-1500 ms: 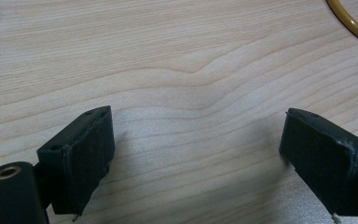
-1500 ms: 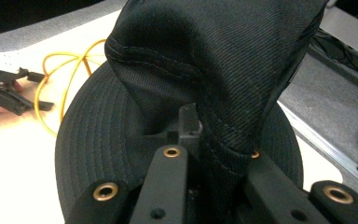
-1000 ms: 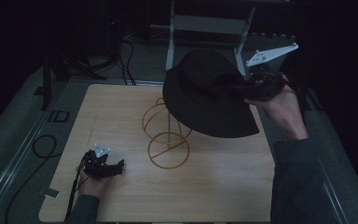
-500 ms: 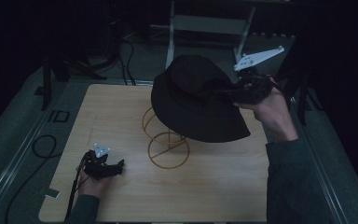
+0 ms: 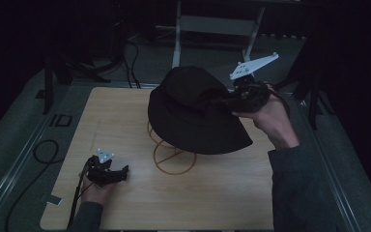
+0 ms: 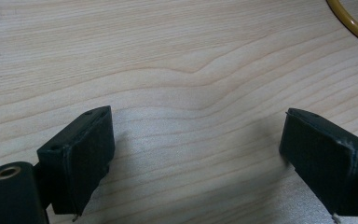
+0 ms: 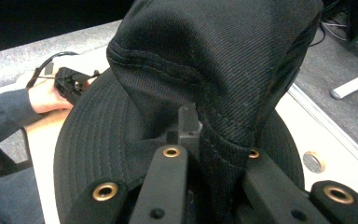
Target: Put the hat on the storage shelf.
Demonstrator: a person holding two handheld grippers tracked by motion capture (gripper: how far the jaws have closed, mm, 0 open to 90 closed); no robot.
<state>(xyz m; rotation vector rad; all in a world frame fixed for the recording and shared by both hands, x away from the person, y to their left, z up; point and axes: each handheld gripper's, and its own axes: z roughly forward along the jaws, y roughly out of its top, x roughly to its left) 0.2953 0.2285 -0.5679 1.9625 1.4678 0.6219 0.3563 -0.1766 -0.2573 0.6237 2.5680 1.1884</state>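
Pinching the black hat [image 7: 214,74] above the wire stand [image 5: 174,157], right tool [image 7: 205,154] (left tool [image 6: 196,154] wide, on bare tabletop [image 6: 177,60]).

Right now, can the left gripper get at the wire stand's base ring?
Probably yes. The left gripper rests open on the table, bare wood between it and the wire stand; the hat overhangs only the ring's far part.

Legible markings: you have one, the characters "ID" on a dark label [image 5: 61,120] beside the wooden table's [image 5: 222,193] left edge. You'll find nothing else readable.
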